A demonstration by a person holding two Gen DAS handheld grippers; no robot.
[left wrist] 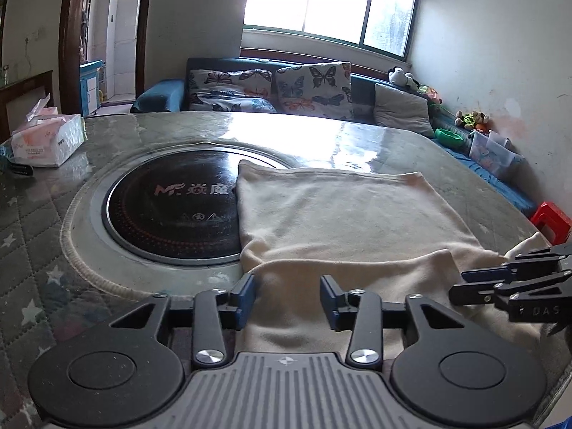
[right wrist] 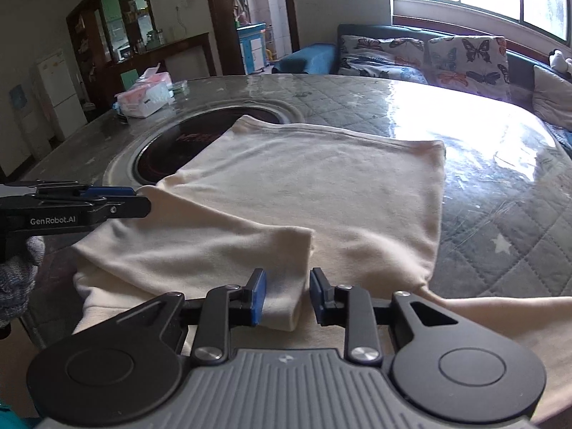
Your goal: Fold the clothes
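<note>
Two grippers at near counter (right wrist: pixel 500 214) edge. Cream garment (right wrist: pixel 321 193) flat, long axis running toward far edge. Folded flap (right wrist: pixel 214 254) ahead of right gripper (right wrist: pixel 287 295); fingers apart, apparently straddling its corner unclamped. Left gripper (left wrist: pixel 287 300) fingers apart.

A cream-coloured garment (right wrist: pixel 321 186) lies spread flat on the counter (right wrist: pixel 500 214), its far hemmed edge straight and its far-left corner overlapping the dark round cooktop (right wrist: pixel 168 153) set into the surface. The near-left part is folded over onto the body, forming a flap (right wrist: pixel 221 254) with a soft, rounded crease (the fabric looks thick and slightly fuzzy). At the near-right corner the cloth bunches and trails off past the counter's edge.
</note>
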